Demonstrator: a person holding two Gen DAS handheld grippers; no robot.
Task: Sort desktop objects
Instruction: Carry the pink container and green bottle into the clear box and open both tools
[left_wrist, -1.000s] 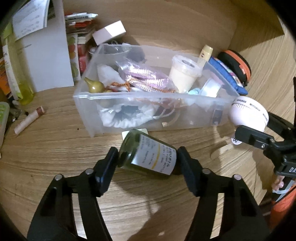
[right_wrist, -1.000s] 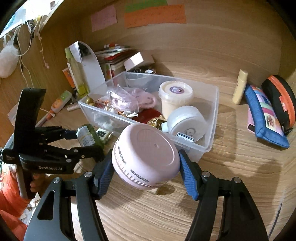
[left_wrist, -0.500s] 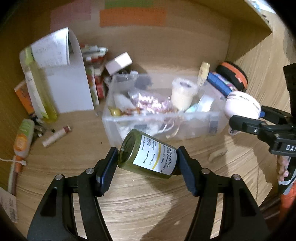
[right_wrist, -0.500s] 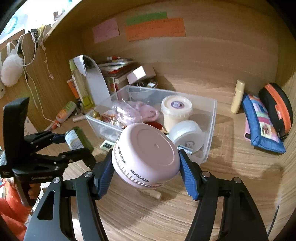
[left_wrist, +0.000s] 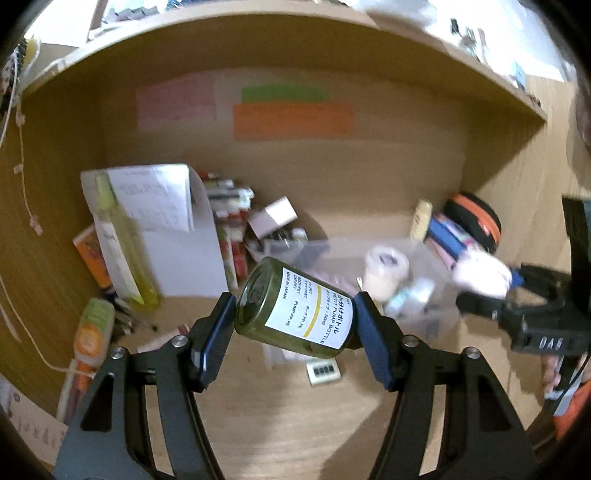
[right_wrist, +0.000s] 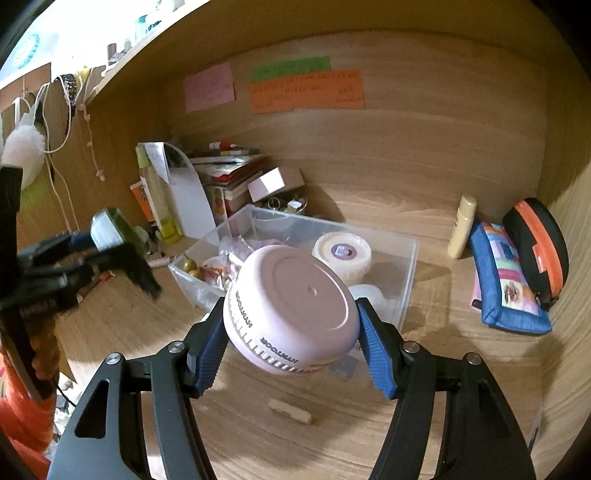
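**Both grippers loaded, raised above the desk**

Left gripper (left_wrist: 295, 325): blue pads clamp a dark green pump bottle (left_wrist: 295, 310) lying sideways, base toward 10 o'clock, white label facing the camera ("PETIT PUMP BOTTLE" legible). Bottle is clear of the desk surface (left_wrist: 258, 424).

Right gripper (right_wrist: 291, 328): clenched on a pink round container (right_wrist: 295, 310), tilted, flat face toward the lens, "HYNTOOR" printed on its ribbed rim. It also hangs off the desk.

Surroundings, right wrist view:
- Clear plastic bin (right_wrist: 410, 258) directly behind the pink container, at 12 o'clock; the container blocks the bin's near wall. Inside: a cream lidded tub (right_wrist: 341, 254) and crumpled wrappers toward 10 o'clock.
- Small wooden block (right_wrist: 290, 410) on the desk at 6 o'clock of the container.
- Cream tube (right_wrist: 461, 227) upright at 2 o'clock; blue pencil pouch (right_wrist: 506, 280) and black-orange case (right_wrist: 539, 243) beside it, touching each other.
- Pink box (right_wrist: 273, 182) on stacked books behind the bin.
- Yellow-green bottle (right_wrist: 159, 206) upright at 10 o'clock, against a white paper stand.
- Left gripper with its bottle shows blurred at 9 o'clock.

Left wrist view: small white card (left_wrist: 324, 371) on the desk just under the bottle; bin contents blurred. Sticky notes (left_wrist: 293, 120) on the back wall.
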